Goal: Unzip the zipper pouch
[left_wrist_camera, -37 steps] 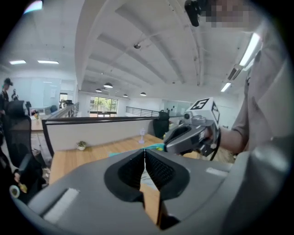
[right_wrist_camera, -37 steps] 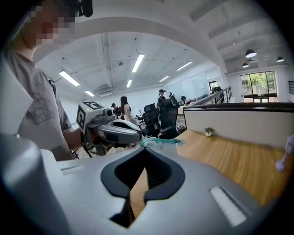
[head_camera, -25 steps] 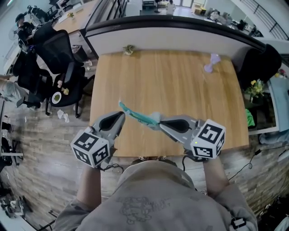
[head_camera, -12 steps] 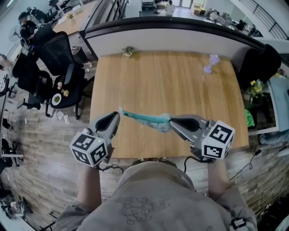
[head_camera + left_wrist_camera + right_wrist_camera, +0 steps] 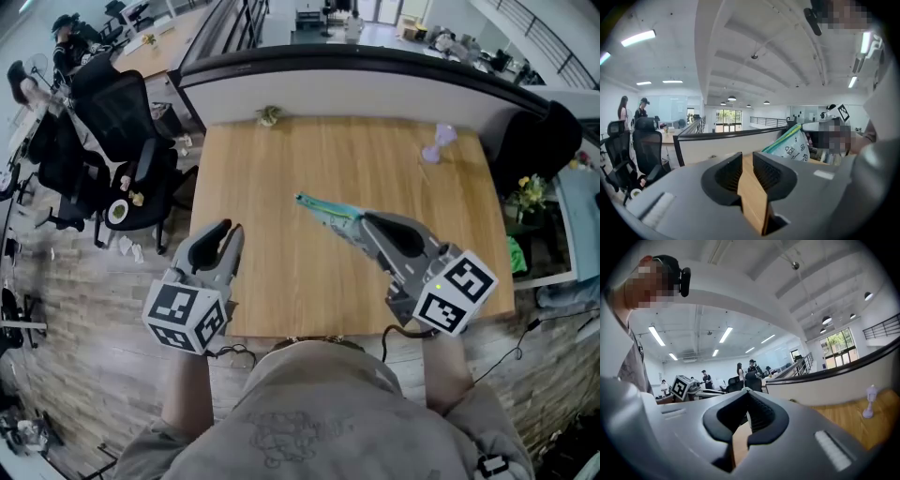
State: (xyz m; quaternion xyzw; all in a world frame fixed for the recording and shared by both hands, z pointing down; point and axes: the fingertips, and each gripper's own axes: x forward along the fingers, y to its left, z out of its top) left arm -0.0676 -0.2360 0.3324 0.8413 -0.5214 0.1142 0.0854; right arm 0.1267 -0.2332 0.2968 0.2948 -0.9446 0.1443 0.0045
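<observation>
A teal and white zipper pouch [image 5: 325, 211] hangs in the air over the wooden table [image 5: 281, 169]. My right gripper [image 5: 362, 223] is shut on its near end, and its free end points to the far left. My left gripper [image 5: 223, 231] hovers at the table's front left, well apart from the pouch. Its jaws are opening and only the table shows in the gap. In the left gripper view the pouch [image 5: 791, 146] hangs beyond and to the right of the left gripper [image 5: 747, 158]. In the right gripper view the right gripper [image 5: 749, 395] hides the pouch.
A small lilac fan-like object [image 5: 436, 140] stands at the table's far right, and a small plant-like object [image 5: 269, 114] at its far edge. A curved partition [image 5: 375, 70] runs behind the table. Office chairs [image 5: 117, 108] stand to the left. Flowers [image 5: 531, 184] are at the right.
The left gripper has let go of the pouch's far end and drawn back to the left. The right gripper has carried the pouch up and farther over the table.
</observation>
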